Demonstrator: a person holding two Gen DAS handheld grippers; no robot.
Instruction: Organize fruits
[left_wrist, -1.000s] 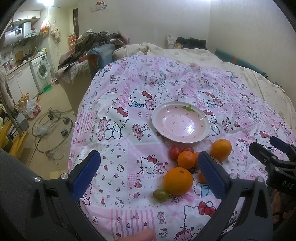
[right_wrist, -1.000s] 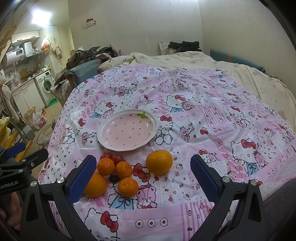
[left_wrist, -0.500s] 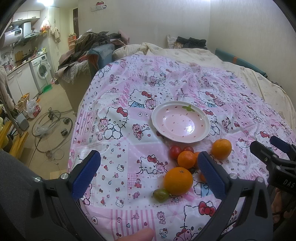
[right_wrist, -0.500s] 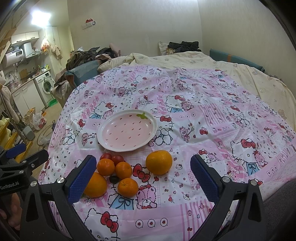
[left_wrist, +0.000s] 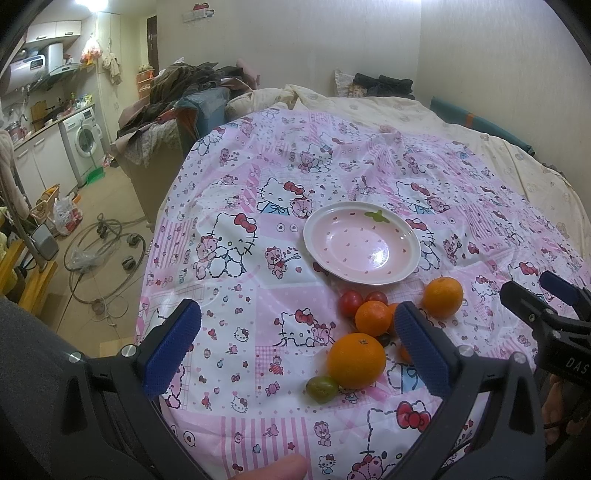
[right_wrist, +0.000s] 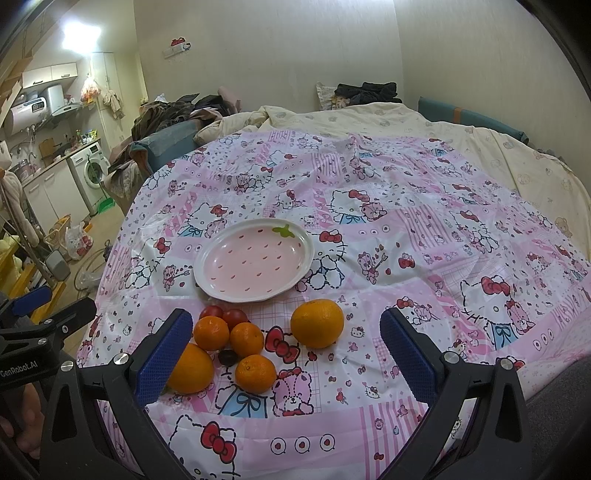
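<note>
A pink strawberry-shaped plate (left_wrist: 325, 236) (right_wrist: 207, 273) lies bare on the patterned cloth. In front of it is a cluster of fruit: a large orange (left_wrist: 356, 360) (right_wrist: 190, 368), a second large orange (left_wrist: 442, 297) (right_wrist: 317, 324), small mandarins (left_wrist: 373, 318) (right_wrist: 246, 339), two red tomatoes (left_wrist: 351, 302) (right_wrist: 235, 317), a green fruit (left_wrist: 321, 388) and a dark one (right_wrist: 227, 357). My left gripper (left_wrist: 297, 349) is open above the cloth, left of the cluster. My right gripper (right_wrist: 286, 354) is open, spanning the fruit. Neither holds anything.
The pink cartoon-print cloth (left_wrist: 258, 295) covers a bed whose left edge drops to the floor with hoses (left_wrist: 99, 254). Cream bedding (right_wrist: 406, 122) lies behind. A pile of clothes (left_wrist: 173, 99) and a washing machine (left_wrist: 83, 140) stand far left.
</note>
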